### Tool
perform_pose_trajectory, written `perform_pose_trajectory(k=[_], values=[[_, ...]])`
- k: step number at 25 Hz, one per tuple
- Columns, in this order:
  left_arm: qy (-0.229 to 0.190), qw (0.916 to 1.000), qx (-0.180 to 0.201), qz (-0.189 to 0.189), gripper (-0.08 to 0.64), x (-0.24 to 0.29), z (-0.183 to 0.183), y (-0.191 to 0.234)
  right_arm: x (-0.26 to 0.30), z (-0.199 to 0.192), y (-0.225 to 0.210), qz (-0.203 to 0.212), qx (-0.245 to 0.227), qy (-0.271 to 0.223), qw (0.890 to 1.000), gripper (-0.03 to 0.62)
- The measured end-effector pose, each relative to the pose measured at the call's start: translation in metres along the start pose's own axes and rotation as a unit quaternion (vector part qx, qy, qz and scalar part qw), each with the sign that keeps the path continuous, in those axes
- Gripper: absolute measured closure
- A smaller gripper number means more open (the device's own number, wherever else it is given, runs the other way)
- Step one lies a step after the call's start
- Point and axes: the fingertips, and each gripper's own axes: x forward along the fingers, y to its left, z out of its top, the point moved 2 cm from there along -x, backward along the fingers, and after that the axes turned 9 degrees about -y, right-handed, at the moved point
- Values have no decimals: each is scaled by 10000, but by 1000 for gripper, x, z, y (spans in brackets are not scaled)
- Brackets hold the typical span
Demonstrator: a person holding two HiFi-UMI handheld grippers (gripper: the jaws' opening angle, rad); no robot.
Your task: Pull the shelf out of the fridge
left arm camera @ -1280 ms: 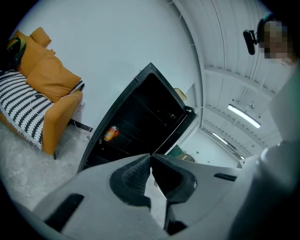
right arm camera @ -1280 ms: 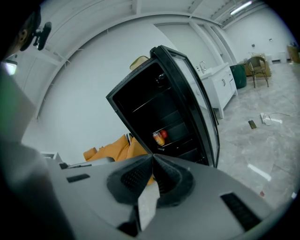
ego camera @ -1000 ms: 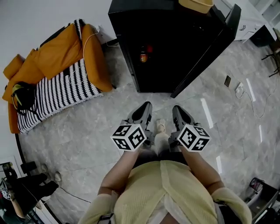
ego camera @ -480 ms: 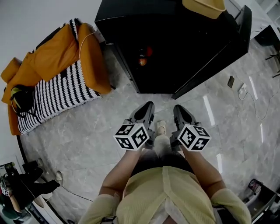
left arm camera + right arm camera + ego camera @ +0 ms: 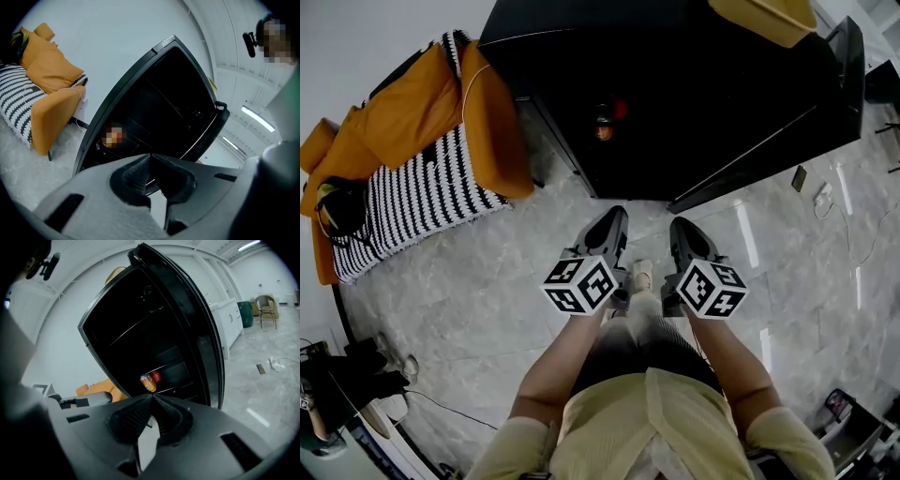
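Clearly not yet at the fridge (image 5: 656, 84)

Both tools are carried side by side in front of the person's body, noses aimed at the black cabinet ahead. This looks like an approach posture rather than a working one. The left gripper (image 5: 612, 221) has its jaws pressed together with nothing between them, and the right gripper (image 5: 679, 227) is likewise closed and empty. Keeping them level with each other probably prepares a two-handed pull, one tool at each side of a shelf's front edge. For that the jaws would first have to part.

The fridge stands at the far side of the grey floor (image 5: 469, 281), its door (image 5: 787, 127) swung wide to the right so the inside is reachable. The right gripper view shows several dark shelves within. The shelf (image 5: 177, 388) low down carries a can (image 5: 147, 383) and a round red thing (image 5: 156, 376) just beside it. Whether this is the one to be drawn out I cannot tell; if it is, the can could topple as it slides. A yellow tub (image 5: 764, 17) sits on top of the fridge, its contents hidden.
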Motion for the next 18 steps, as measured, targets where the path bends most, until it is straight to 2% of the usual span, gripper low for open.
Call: perform_pose_trajectory(k=[4, 9, 14, 18], values=[[-218, 9994, -247, 110, 531, 14, 0, 12, 17, 1, -8, -43, 56, -55, 10000, 563], [-321, 9985, -313, 308, 531, 29, -2, 31, 40, 6, -14, -46, 145, -183, 9997, 561], [-552, 9957, -594, 449, 531, 46, 2, 53, 63, 11, -17, 10, 303, -314, 9990, 561], [-625, 9951, -641, 417, 531, 63, 2, 59, 81, 13, -21, -11, 400, -407, 9984, 561]])
